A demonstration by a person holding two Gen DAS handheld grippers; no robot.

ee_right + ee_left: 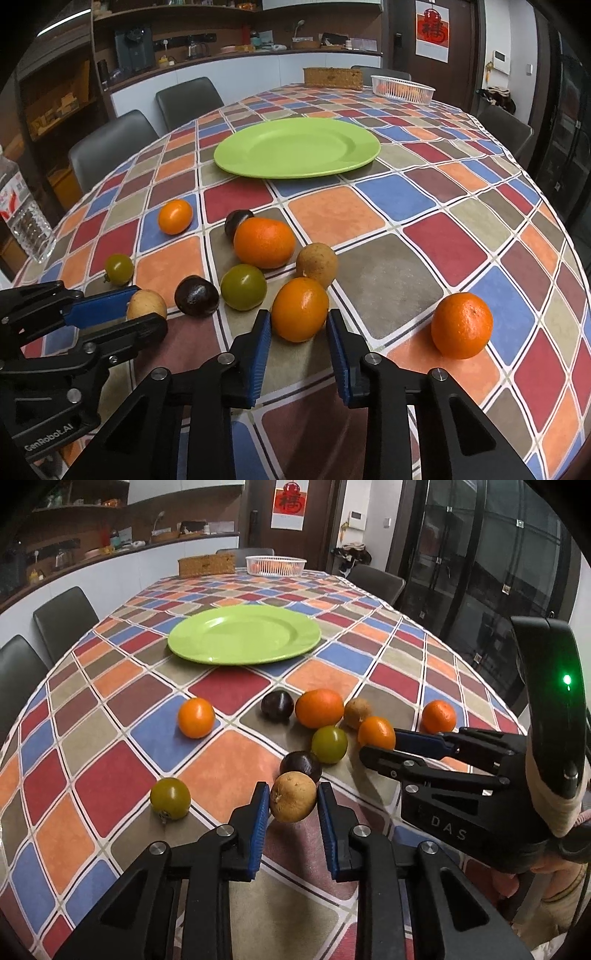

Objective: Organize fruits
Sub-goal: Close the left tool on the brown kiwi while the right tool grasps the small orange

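Note:
My left gripper is shut on a brown round fruit at the near side of the table. My right gripper is shut on a small orange just to the right of it. Around them lie loose fruits: a big orange, two dark plums, a green fruit, a second brown fruit, another green one and oranges at the left and right. Beyond the fruits a green plate holds nothing.
A checked tablecloth covers the table. At the far end stand a white basket with orange fruit and a wicker box. A clear water bottle stands at the left edge. Dark chairs line the sides.

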